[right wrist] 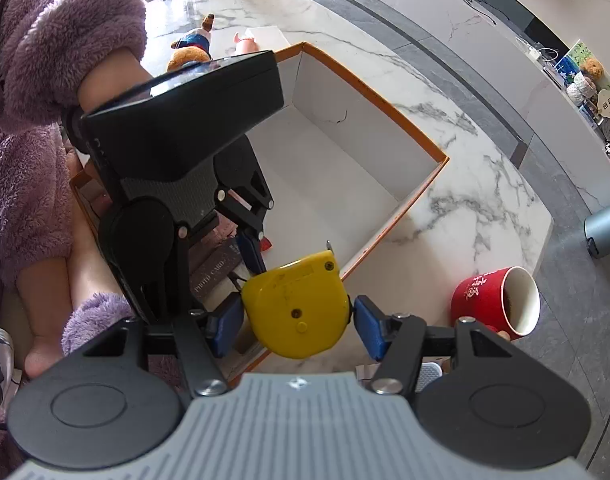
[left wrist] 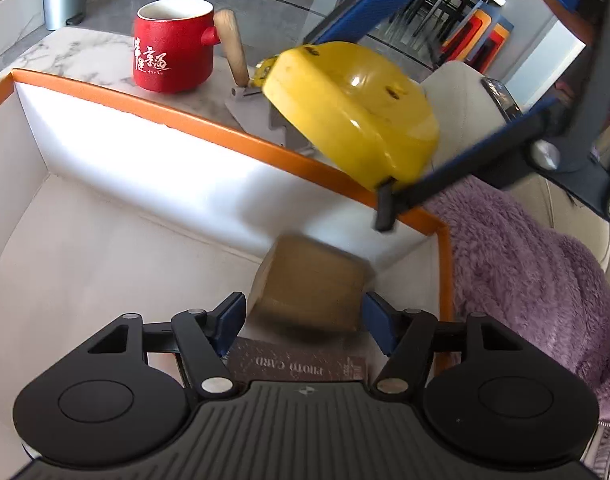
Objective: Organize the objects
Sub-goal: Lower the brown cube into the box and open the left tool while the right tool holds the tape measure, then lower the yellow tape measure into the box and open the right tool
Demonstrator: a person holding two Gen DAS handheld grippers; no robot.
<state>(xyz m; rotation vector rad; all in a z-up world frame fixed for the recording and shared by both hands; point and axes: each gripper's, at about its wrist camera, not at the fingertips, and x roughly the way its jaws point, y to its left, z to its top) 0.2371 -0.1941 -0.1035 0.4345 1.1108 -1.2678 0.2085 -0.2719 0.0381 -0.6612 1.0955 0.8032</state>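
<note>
My left wrist camera looks steeply down into the orange-rimmed box (left wrist: 209,128), close. My right wrist camera looks down from the opposite side, nearer the yellow tape measure (right wrist: 297,308). Both share box, tape measure and red mug (left wrist: 173,46).

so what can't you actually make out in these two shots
- Brown object between the left gripper pads: motion-blurred in the left wrist view, identity unclear.
- Photo card booklet: mostly hidden by that gripper's body.
- Grey tool behind the box: partly covered by the yellow tape measure.

A glossy yellow plastic tape measure (right wrist: 297,312) sits over an orange-rimmed white cardboard box (right wrist: 405,128), beside a red ceramic mug (left wrist: 173,46) with white script, on a grey-veined white marble tabletop (right wrist: 485,184).
</note>
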